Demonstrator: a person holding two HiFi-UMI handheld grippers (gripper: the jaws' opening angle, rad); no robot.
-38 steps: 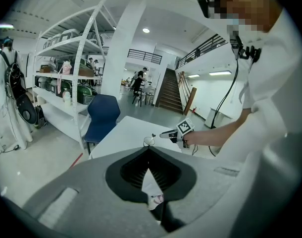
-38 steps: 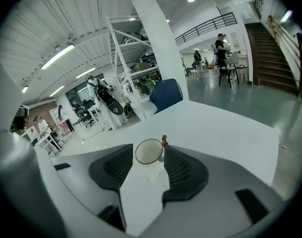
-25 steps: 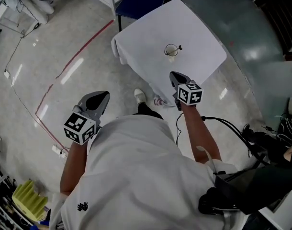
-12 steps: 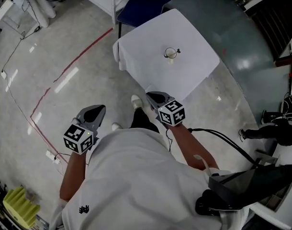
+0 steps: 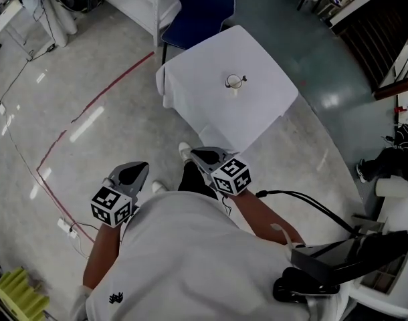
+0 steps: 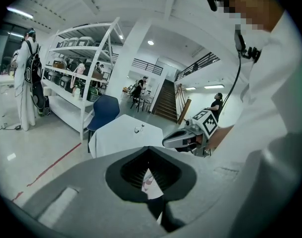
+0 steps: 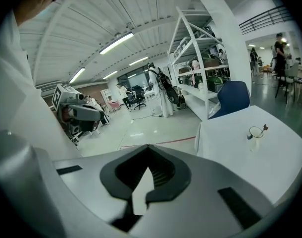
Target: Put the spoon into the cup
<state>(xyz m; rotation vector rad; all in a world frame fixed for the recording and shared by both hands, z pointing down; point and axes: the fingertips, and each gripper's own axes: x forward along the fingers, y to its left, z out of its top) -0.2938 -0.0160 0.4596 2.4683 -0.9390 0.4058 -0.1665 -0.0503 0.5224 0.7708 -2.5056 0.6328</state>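
Spoon (image 5: 243,79) appears already in cup (image 5: 233,81) on desk (image 5: 211,105), well apart from both grippers. Left gripper (image 5: 141,166) and right gripper (image 5: 194,153): fingers closed, empty. Risk: bumping desk could tip cup.

The table (image 5: 257,116) has a smooth white cloth (image 5: 211,105) over it. The cup (image 5: 233,81) looks like clear, shiny glass. The floor (image 5: 90,72) is hard and glossy. The left gripper (image 5: 141,167) and right gripper (image 5: 194,154) look like dull gray plastic. The shirt (image 5: 190,259) is soft white cloth.
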